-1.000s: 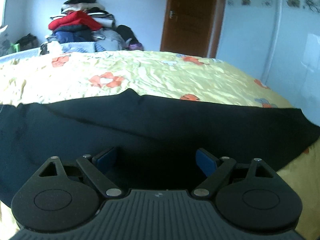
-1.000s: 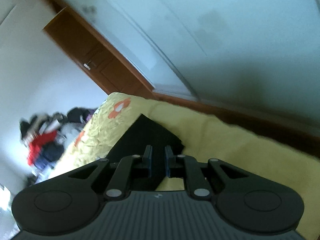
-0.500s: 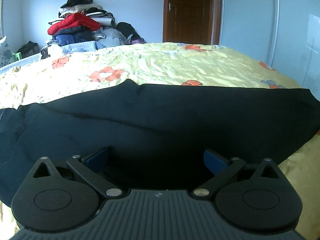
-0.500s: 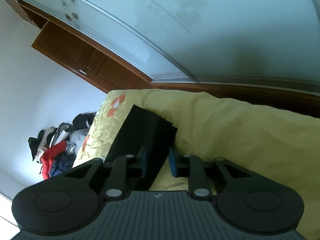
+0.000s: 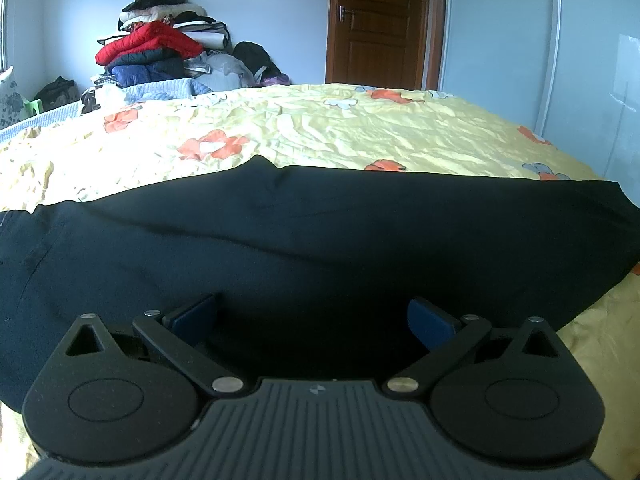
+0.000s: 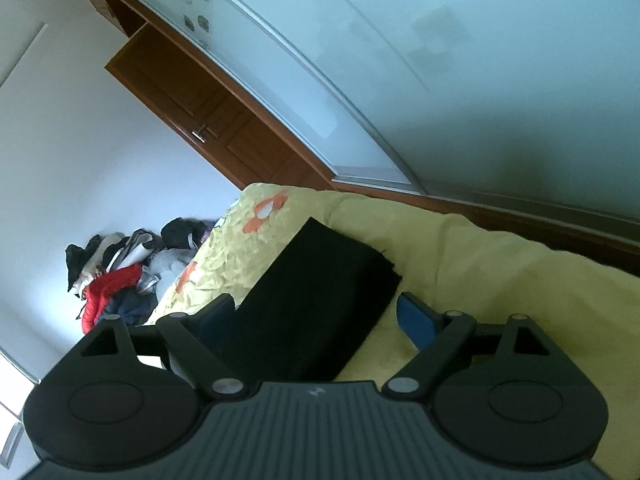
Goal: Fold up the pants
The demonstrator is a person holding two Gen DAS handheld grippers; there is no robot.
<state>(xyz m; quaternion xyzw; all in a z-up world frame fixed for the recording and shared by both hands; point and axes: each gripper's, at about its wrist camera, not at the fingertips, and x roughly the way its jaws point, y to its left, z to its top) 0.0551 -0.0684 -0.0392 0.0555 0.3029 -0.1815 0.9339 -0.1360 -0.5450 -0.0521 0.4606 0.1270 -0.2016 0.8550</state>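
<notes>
Black pants (image 5: 320, 240) lie flat across the near part of a bed with a yellow flowered sheet (image 5: 304, 128). My left gripper (image 5: 312, 318) is open and empty, its blue pads spread wide just above the middle of the pants. In the right wrist view the leg end of the pants (image 6: 320, 292) lies at the bed's edge. My right gripper (image 6: 316, 314) is open, its pads on either side of that leg end, holding nothing.
A pile of clothes with a red jacket (image 5: 156, 52) stands beyond the bed's far left. A brown door (image 5: 376, 24) is at the back, a pale sliding wardrobe (image 5: 560, 40) to the right. The bed edge (image 6: 500, 248) drops off beside the leg end.
My right gripper has opened and let go of the pants leg end, which now lies on the bed. My left gripper stays open over the pants, slightly wider.
</notes>
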